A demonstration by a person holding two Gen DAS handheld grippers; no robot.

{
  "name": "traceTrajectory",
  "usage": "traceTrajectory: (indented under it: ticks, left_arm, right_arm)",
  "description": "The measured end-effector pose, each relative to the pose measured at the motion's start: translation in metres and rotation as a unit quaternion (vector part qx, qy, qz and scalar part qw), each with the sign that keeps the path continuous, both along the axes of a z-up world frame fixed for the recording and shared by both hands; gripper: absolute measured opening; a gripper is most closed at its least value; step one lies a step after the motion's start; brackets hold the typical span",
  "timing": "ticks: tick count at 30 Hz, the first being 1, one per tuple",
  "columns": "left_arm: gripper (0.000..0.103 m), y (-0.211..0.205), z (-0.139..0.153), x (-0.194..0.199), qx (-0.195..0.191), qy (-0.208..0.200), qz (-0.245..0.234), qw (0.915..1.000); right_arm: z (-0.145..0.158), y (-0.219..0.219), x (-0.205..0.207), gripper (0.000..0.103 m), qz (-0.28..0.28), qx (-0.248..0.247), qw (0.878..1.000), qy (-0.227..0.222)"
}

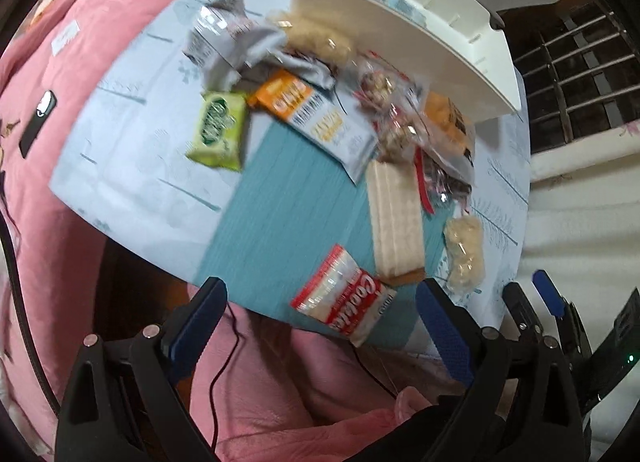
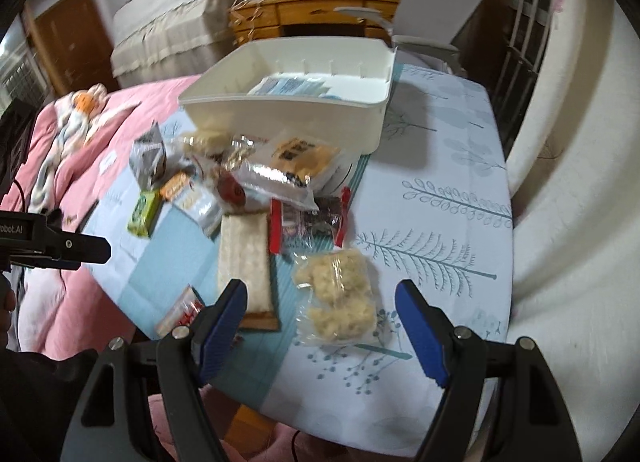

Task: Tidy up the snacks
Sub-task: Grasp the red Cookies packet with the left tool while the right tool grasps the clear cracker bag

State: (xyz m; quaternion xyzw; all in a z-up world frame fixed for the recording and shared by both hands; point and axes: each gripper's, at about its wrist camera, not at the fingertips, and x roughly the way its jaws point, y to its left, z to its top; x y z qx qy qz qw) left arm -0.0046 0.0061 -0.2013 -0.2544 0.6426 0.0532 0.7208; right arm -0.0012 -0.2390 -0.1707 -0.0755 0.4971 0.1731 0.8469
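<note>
A pile of snack packets lies on a small table before a white bin (image 1: pixel 448 46), also in the right wrist view (image 2: pixel 288 118). A red and white cookie pack (image 1: pixel 344 298) lies at the near edge, just ahead of my open, empty left gripper (image 1: pixel 320 302). A long wafer pack (image 1: pixel 396 218) lies beside it. A clear bag of pale puffed snacks (image 2: pixel 340 298) lies just ahead of my open, empty right gripper (image 2: pixel 320 302). A green packet (image 1: pixel 220 130) and an orange and blue box (image 1: pixel 320 118) lie further back.
The table wears a pale blue leaf-print cloth (image 2: pixel 440 190) with a teal mat (image 1: pixel 280 214). A pink quilt (image 1: pixel 100 22) with a black phone (image 1: pixel 38 122) lies to the left. The bin holds flat blue packets (image 2: pixel 288 86). A grey chair (image 2: pixel 440 6) stands behind.
</note>
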Motion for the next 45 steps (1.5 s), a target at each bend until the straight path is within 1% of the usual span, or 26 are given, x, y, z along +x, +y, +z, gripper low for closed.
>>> traceTrajectory:
  ticks: [8,15,19,24,30,32,34,39,41,42,43,44,45]
  left_arm:
    - [0.095,-0.041,-0.026,0.002,0.003,0.025,-0.037,0.999]
    - [0.095,-0.06,-0.055,0.009,0.003,0.059,-0.052,0.9969]
    - [0.095,-0.071,-0.069,0.015,0.005,0.081,-0.074,0.994]
    - [0.095,-0.087,-0.081,0.023,0.021,0.106,-0.106,0.9885]
    - [0.094,-0.099,-0.087,0.033,0.027,0.119,-0.119,0.9853]
    - [0.09,-0.098,-0.088,0.035,0.029,0.122,-0.12,0.9848]
    - [0.087,-0.099,-0.088,0.037,0.042,0.129,-0.121,0.9833]
    - [0.085,-0.104,-0.091,0.042,0.04,0.137,-0.121,0.9823]
    - [0.08,-0.106,-0.093,0.05,0.04,0.14,-0.119,0.9821]
    - [0.079,-0.108,-0.093,0.047,0.04,0.14,-0.118,0.9823]
    - [0.077,-0.107,-0.094,0.048,0.04,0.141,-0.117,0.9822]
    - [0.077,-0.106,-0.095,0.046,0.041,0.142,-0.117,0.9821]
    - [0.076,-0.106,-0.096,0.047,0.044,0.145,-0.117,0.9815]
  right_arm:
    - [-0.023,-0.007,0.006,0.077,0.043,-0.009,0.999,0.026]
    - [-0.044,-0.006,0.013,0.077,0.079,-0.026,0.996,0.037]
    - [-0.055,-0.006,0.018,0.077,0.095,-0.032,0.994,0.049]
    - [-0.065,-0.008,0.028,0.077,0.109,-0.033,0.991,0.065]
    - [-0.071,0.0,0.036,0.077,0.147,-0.031,0.986,0.077]
    - [-0.074,0.001,0.038,0.077,0.154,-0.03,0.984,0.083]
    - [-0.078,0.003,0.04,0.077,0.162,-0.032,0.982,0.092]
    - [-0.085,0.007,0.042,0.077,0.177,-0.038,0.979,0.095]
    - [-0.087,0.008,0.044,0.076,0.18,-0.038,0.978,0.095]
    - [-0.088,0.01,0.046,0.076,0.183,-0.039,0.978,0.097]
    - [-0.088,0.011,0.047,0.073,0.185,-0.038,0.977,0.099]
    - [-0.089,0.013,0.047,0.067,0.188,-0.036,0.976,0.101]
    - [-0.09,0.015,0.048,0.064,0.193,-0.032,0.975,0.106]
